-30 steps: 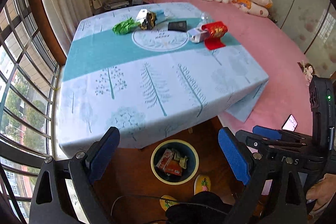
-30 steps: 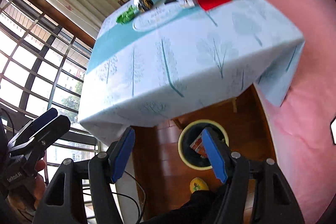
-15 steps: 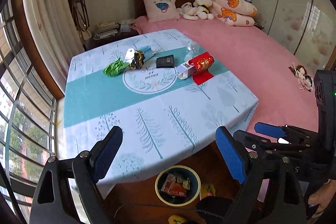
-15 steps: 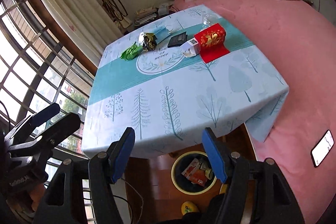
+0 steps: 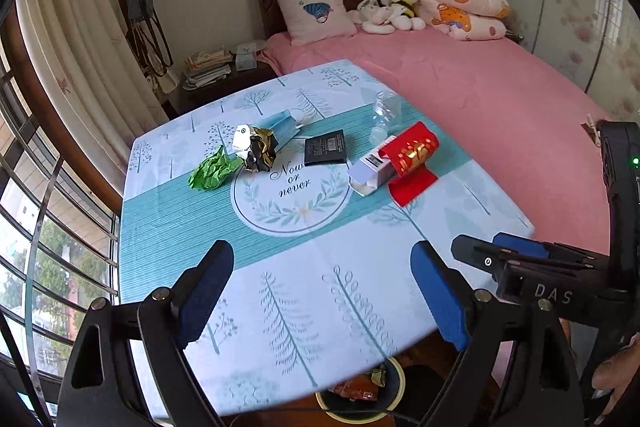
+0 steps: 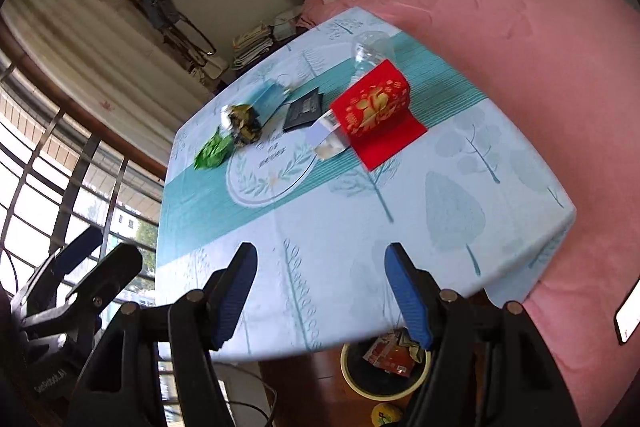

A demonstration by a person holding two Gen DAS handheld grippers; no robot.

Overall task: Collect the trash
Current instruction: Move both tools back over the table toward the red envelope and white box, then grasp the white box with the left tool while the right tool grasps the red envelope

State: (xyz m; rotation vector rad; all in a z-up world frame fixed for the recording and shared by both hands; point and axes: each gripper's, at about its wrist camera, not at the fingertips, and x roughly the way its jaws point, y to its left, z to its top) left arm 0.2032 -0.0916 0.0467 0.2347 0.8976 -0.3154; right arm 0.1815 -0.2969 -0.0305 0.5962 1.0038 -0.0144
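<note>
Trash lies on the table [image 5: 304, 291]: a green crumpled wrapper [image 5: 212, 169], a black-gold crumpled wrapper [image 5: 256, 147], a blue face mask [image 5: 282, 125], a black packet [image 5: 325, 151], a white carton [image 5: 370, 173], a red-gold packet [image 5: 412, 157] and a clear plastic bottle [image 5: 384, 115]. The red packet [image 6: 376, 107] and green wrapper [image 6: 212, 151] also show in the right wrist view. A yellow-rimmed bin [image 6: 384, 367] with trash stands on the floor under the near table edge. My left gripper [image 5: 320, 291] and right gripper [image 6: 320, 291] are open and empty above the near table edge.
A pink bed [image 5: 480, 79] with a pillow and plush toys runs along the table's right side. A window with bars [image 5: 48, 227] and curtain is at left. A coat rack [image 5: 140, 7] and a nightstand with books [image 5: 208, 67] stand behind. A phone [image 6: 628, 307] lies on the bed.
Both grippers have risen and tilted up from the floor bin toward the tabletop. The table trash now looks closer. Both stay open and empty.
</note>
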